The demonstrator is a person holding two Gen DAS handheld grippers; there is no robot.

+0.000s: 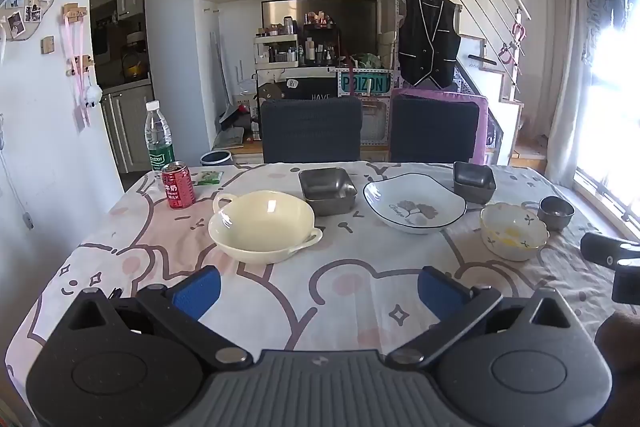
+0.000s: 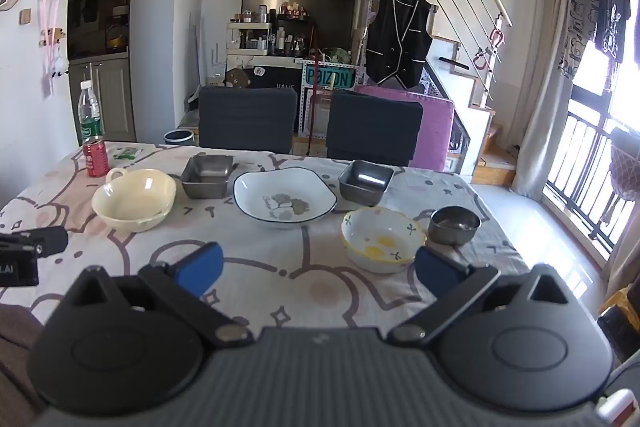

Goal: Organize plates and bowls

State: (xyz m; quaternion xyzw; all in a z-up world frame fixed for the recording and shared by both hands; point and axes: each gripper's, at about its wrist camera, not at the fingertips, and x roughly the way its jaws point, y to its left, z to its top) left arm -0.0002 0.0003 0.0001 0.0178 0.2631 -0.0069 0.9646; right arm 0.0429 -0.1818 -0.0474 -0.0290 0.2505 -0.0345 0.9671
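My left gripper (image 1: 318,291) and right gripper (image 2: 318,273) hover with fingers spread, holding nothing. Beyond, upright on the table (image 1: 120,259): cream bowl (image 1: 264,225), handles running near-right to far-left; flowered bowl (image 2: 382,239); white plate (image 2: 285,197), long axis left-right.

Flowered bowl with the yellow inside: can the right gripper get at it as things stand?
Probably yes. The flowered bowl sits just ahead of the open right gripper, with only bare tablecloth between; the round steel bowl stands close beside it.
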